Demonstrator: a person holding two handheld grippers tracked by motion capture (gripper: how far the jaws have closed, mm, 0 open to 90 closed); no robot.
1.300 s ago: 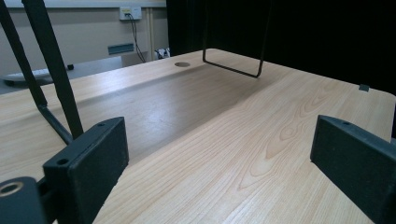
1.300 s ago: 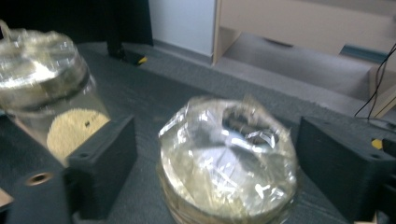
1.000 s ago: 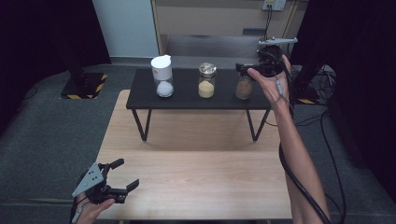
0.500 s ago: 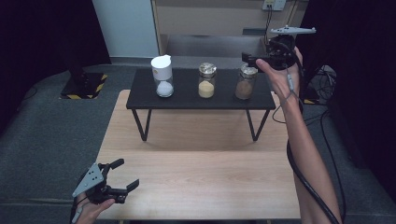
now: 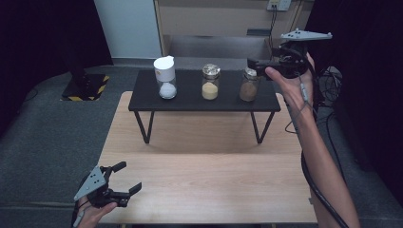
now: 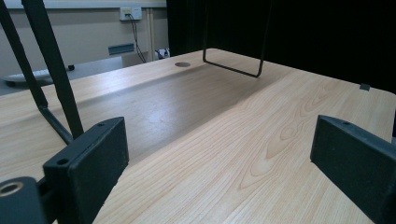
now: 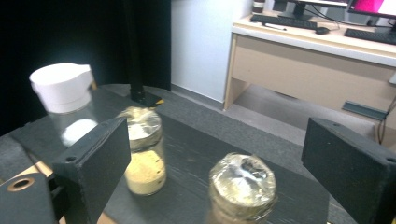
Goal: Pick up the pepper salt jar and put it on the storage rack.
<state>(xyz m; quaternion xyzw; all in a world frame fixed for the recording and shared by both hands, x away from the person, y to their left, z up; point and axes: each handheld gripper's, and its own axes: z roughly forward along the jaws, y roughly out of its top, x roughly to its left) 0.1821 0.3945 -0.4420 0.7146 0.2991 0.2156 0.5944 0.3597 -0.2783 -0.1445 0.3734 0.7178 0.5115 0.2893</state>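
A light wooden tabletop point(image 5: 204, 185) with a pale grain stands on dark grey carpet floor point(image 5: 43, 142). On it sits a low black bench with thin metal legs point(image 5: 147, 97). Behind runs a pale blue-white wall panel point(image 5: 126, 28) and a beige wooden desk point(image 5: 214, 19) with a wall socket and hanging cables point(image 5: 278, 5). Black curtains point(image 5: 43, 33) close both sides. A black-and-yellow striped base plate point(image 5: 85, 88) lies on the floor at left.

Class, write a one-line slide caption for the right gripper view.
Open right gripper poised above the foil-capped brown jar, with the yellow-powder jar and white-lidded jar beyond.
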